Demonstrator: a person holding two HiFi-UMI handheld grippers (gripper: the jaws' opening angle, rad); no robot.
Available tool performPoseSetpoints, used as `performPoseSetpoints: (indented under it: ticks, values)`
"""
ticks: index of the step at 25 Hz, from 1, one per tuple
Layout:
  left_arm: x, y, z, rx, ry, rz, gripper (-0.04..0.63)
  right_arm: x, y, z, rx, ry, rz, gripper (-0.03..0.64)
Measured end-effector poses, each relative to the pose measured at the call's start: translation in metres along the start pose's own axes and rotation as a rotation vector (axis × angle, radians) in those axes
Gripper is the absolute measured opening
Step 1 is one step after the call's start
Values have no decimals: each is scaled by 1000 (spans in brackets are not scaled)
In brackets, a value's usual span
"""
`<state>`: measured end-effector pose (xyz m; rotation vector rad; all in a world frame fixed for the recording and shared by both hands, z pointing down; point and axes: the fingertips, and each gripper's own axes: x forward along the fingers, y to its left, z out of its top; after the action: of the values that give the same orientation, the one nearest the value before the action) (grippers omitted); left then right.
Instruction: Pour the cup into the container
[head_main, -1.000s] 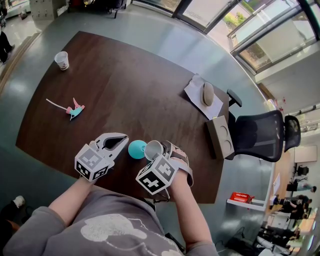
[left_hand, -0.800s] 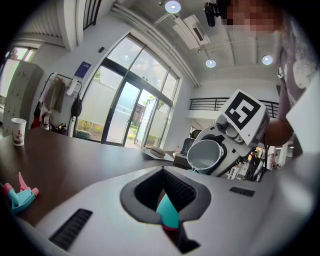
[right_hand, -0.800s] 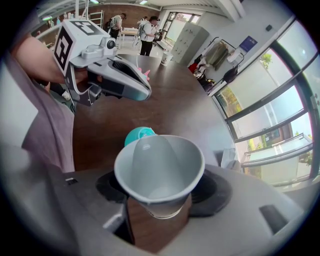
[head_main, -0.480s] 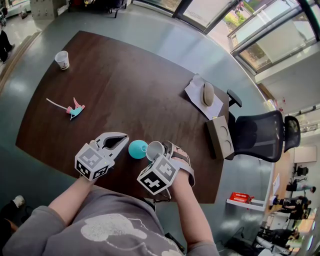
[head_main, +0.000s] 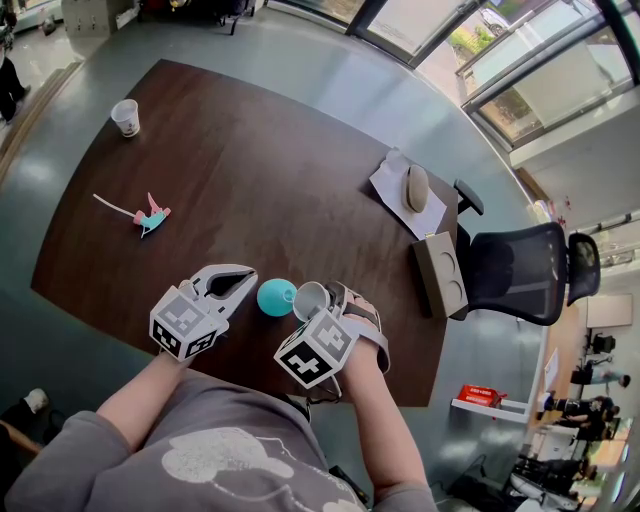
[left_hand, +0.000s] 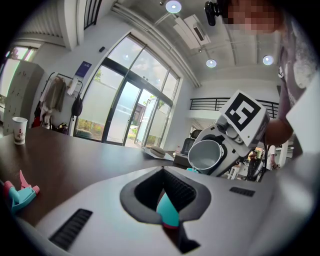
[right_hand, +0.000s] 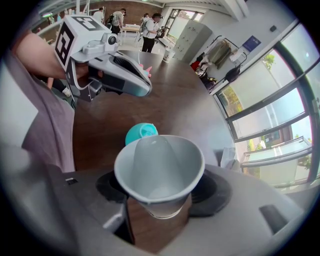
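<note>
My left gripper (head_main: 247, 275) points about level toward the far side, jaws together, nothing in them. My right gripper (head_main: 322, 298), just right of it, tilts steeply down, jaws clamped on cup (right_hand: 159, 170).

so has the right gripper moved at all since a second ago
No. The right gripper keeps the cup tilted at the same spot beside the teal container.
</note>
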<state>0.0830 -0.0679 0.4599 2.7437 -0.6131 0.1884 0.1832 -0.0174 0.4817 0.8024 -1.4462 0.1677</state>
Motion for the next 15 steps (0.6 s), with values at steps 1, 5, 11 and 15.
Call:
performPoseSetpoints:
  ticks: [1, 5, 11, 15]
  values:
    - [0, 0, 0, -1, 0, 0, 6, 0, 0, 0, -1, 2, -1, 295]
    - [0, 0, -1, -4, 0, 1, 6, 0, -1, 2, -9, 6, -8, 295]
    - [-1, 0, -2, -6, -1, 2, 6, 0, -1, 2, -15, 21, -15, 295]
    - [0, 1, -4, -9, 1, 2, 6, 0, -2, 1, -25, 27, -19, 295]
